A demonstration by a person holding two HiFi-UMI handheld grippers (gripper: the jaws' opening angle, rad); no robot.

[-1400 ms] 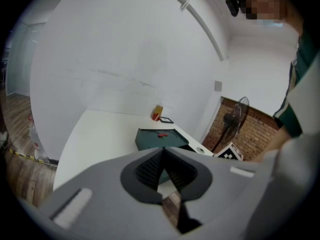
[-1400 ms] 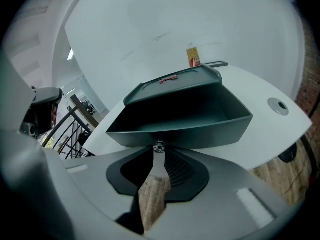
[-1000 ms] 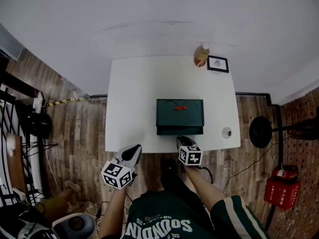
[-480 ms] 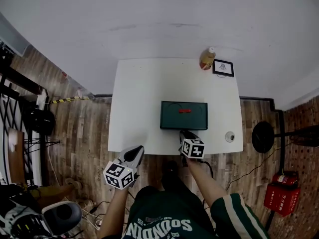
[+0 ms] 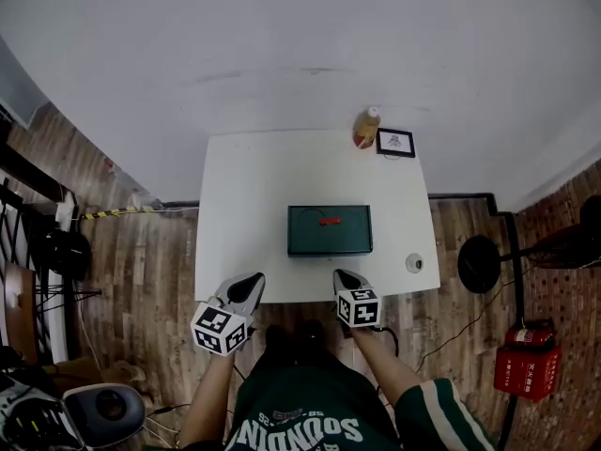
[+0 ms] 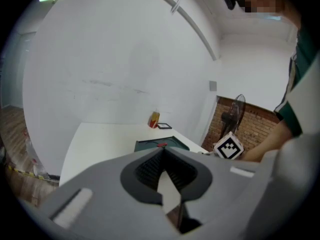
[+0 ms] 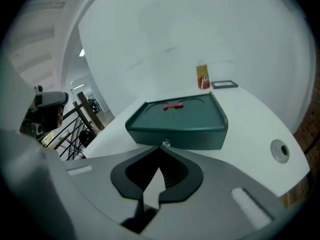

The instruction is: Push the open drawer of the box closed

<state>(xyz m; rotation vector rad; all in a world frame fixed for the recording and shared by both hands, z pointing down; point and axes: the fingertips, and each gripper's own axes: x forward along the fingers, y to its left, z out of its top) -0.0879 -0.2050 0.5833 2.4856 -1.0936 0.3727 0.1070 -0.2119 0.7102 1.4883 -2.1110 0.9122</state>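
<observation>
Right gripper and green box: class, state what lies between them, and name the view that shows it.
Only a bare strip of white table separates the right gripper from the green box; the head view shows it.

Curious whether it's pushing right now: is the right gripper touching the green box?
Apart. The head view shows a strip of bare white table between the shut tips of the right gripper and the front of the green box.

I see the green box (image 5: 329, 230) in the middle of the white table (image 5: 235, 205), its front flush. My left gripper (image 5: 250, 282) and right gripper (image 5: 344, 278) hover at the near edge, clear of the box. A bottle (image 5: 365, 130) and a picture frame (image 5: 395, 142) stand at the far corner.
</observation>
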